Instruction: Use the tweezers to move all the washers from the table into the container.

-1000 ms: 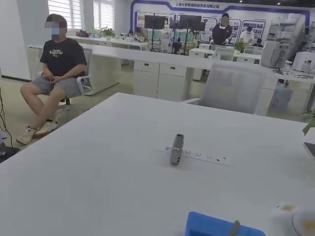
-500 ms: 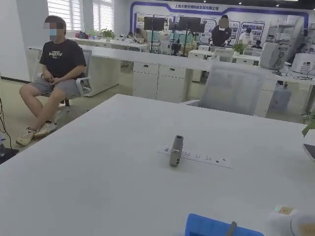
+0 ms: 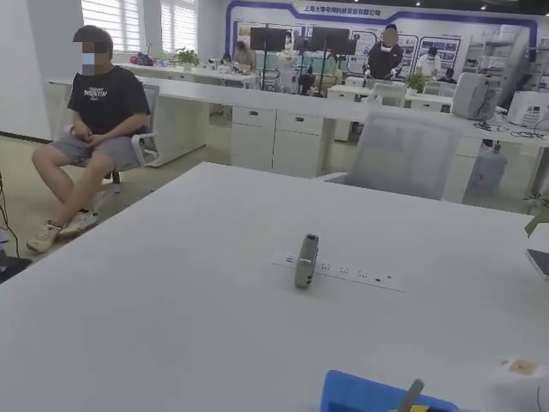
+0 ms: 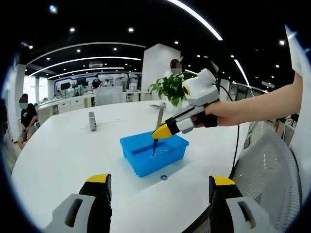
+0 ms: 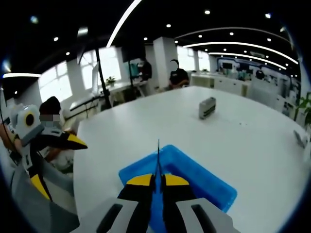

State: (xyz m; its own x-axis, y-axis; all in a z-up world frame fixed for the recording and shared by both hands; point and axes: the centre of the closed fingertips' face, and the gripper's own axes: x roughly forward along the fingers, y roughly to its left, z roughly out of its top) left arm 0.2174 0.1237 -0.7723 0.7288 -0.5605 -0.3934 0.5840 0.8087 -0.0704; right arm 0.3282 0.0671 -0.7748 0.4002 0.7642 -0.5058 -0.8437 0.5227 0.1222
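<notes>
In the left gripper view a blue container [image 4: 154,154] sits on the white table [image 4: 73,155], with several small washers in a row inside it. One washer [image 4: 164,177] lies on the table just in front of it. My right gripper [image 4: 163,131] is shut on the tweezers [image 4: 159,119], whose tips point down into the container. My left gripper [image 4: 160,189] hangs open and holds nothing, short of the container. In the right gripper view the right gripper [image 5: 156,180] clamps the tweezers [image 5: 158,158] over the container [image 5: 206,182], and the left gripper [image 5: 56,162] stands at the left.
A grey device [image 3: 306,260] lies on a power strip [image 3: 352,273] mid-table. The container's edge [image 3: 369,395] and the tweezers' top [image 3: 411,394] show at the bottom of the head view. A mesh chair [image 3: 403,154] stands behind the table, and a person [image 3: 94,120] sits at far left.
The head camera has shifted slightly. The tweezers' top stays over the blue container, tilted a little more to the right. The table's things have not moved.
</notes>
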